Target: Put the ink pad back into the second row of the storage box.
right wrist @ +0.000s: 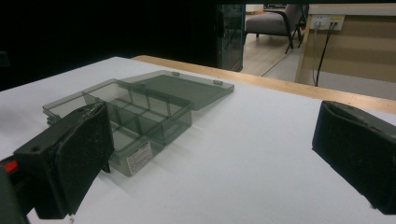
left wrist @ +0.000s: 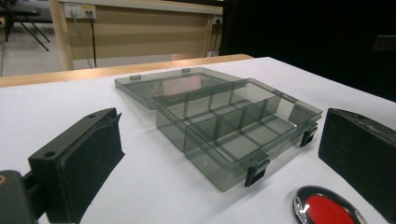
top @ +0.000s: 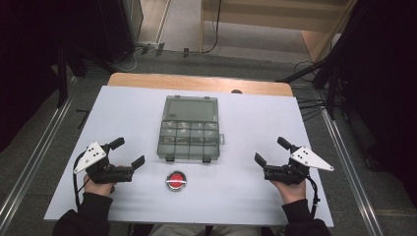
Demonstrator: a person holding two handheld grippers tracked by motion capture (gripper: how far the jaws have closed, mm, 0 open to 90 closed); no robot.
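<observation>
Item 1. Smoky grey translucent plastic compartment box (top: 191,129), rectangular, centre of the high view, resting on the white table sheet (top: 246,187). Its flat hinged lid (top: 192,108) lies opened back toward the top of the frame; the divided tray faces up, its compartments apparently empty. Two small black latches (left wrist: 256,171) sit on the near edge. A white label (right wrist: 139,155) shows on one side wall, lower left of the right gripper view.

Handling, by judgement: light, rigid, thin-walled, smooth, so likely to slide on the sheet if pushed rather than pinned. The hinge and latches look like the weak parts. Best hold: pinch an outer side wall of the tray, or the free edge of the lid to swing it shut, with the other gripper steadying the tray.

Item 2. Round red button-like disc with a chrome rim (top: 176,180), lower centre of the high view, just below the box and apart from it. Probably stiff, and low enough to be awkward to grasp.

Item 3. Left gripper (top: 126,153), lower left of the high view, held in a hand (top: 98,186). Jaws spread wide, holding nothing.

Item 4. Right gripper (top: 272,151), lower right of the high view, held likewise. Jaws spread wide, empty; well apart from the box.
</observation>
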